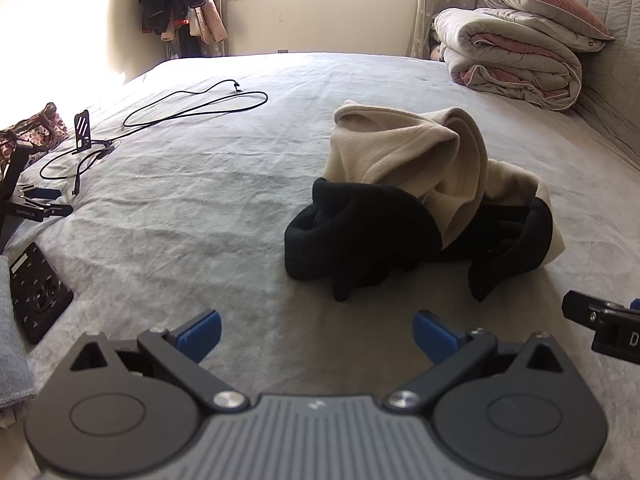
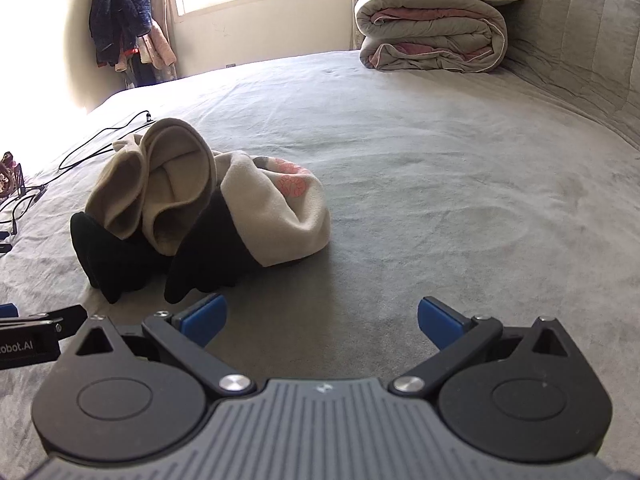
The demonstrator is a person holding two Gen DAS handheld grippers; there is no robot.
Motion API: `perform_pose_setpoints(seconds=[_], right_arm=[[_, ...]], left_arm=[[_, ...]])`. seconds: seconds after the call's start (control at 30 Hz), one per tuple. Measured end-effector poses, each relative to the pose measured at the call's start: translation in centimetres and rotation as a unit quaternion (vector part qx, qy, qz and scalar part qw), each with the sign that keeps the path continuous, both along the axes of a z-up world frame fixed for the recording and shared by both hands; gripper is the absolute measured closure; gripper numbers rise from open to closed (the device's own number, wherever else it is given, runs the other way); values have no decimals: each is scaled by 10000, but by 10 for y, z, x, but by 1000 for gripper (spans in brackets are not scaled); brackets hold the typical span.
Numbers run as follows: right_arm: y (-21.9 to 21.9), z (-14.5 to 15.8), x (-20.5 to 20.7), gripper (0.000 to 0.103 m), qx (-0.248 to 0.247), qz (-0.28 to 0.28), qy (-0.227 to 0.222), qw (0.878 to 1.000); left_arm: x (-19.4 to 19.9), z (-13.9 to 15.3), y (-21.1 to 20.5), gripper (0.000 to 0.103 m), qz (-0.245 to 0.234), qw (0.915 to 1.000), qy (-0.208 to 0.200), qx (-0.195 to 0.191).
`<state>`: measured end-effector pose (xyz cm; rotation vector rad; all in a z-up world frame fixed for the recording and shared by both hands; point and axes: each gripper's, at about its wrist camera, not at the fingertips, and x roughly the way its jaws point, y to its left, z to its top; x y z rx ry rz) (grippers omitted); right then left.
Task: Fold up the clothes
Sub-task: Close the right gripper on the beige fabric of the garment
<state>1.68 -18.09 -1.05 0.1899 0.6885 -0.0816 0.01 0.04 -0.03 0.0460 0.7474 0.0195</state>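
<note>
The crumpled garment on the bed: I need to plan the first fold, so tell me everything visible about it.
The crumpled garment is soft, fleece-like, beige with black sections and a pink print on one bulge. It sits unfolded in a bunched, upright heap on the grey bed sheet, with black ends trailing toward the cameras. Nothing grips it; the left gripper and right gripper are open, short of it.

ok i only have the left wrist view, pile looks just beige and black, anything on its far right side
Observer: Yes, the right wrist view shows a pink floral print on the beige garment.
Operator: is my right gripper near the pile
Observer: The right gripper is open and empty, with bare bedsheet between its fingers; the pile sits ahead to its left.
Operator: anything past it on that side
Observer: Only open sheet up to the folded comforter.
</note>
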Motion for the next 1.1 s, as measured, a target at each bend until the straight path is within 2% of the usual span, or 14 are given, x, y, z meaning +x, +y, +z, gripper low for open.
perform_pose_setpoints(seconds=[0.33,0.47,0.63,0.87,1.1], right_arm=[[14,4,4,2,-72,261,-283,9992],[18,8,7,18,186,456,-478,9976],[25,6,13,30,417,655,-587,9953],[24,1,19,43,566,750,-625,9936],[22,-4,26,51,845,733,-520,9924]], left_arm=[[6,-14,19,1,38,10000,19,-72],[7,-15,23,1,111,9998,54,-133],[8,-16,24,1,138,9997,99,-174],[10,-17,22,1,116,9996,145,-196],[15,-16,21,1,123,9994,183,-276]])
